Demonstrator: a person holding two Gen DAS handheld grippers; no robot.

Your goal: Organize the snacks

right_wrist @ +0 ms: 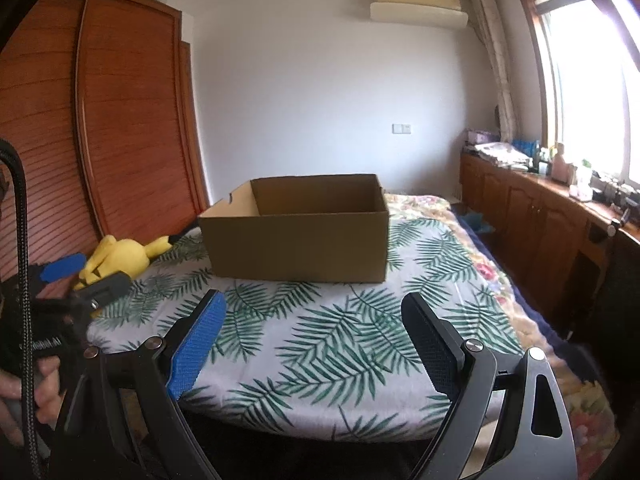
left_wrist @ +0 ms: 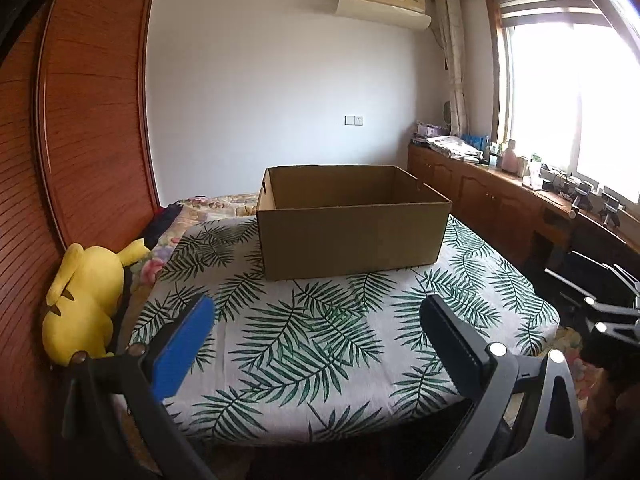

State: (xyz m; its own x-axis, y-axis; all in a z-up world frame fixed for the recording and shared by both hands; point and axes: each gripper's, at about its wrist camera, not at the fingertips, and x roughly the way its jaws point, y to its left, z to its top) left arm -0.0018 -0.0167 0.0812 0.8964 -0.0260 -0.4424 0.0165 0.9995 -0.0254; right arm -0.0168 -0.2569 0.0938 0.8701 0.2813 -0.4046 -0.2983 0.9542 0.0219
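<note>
An open brown cardboard box (left_wrist: 352,232) (right_wrist: 296,240) stands on a table under a leaf-print cloth (left_wrist: 320,340) (right_wrist: 320,344). Its near wall hides the bottom, and no snack shows in either view. My left gripper (left_wrist: 318,304) hovers over the cloth in front of the box. It is open, with nothing between its blue pad (left_wrist: 184,344) and black pad (left_wrist: 448,340). My right gripper (right_wrist: 316,300) is also open and empty, short of the box. In the right wrist view the left gripper (right_wrist: 86,276) shows at the left, held by a hand (right_wrist: 24,392).
A yellow plush toy (left_wrist: 84,300) (right_wrist: 120,258) lies at the table's left edge against a wooden wardrobe (left_wrist: 80,120). A bed with a floral cover (right_wrist: 472,240) lies behind and to the right. A low wooden cabinet (left_wrist: 500,196) with small items runs under the window.
</note>
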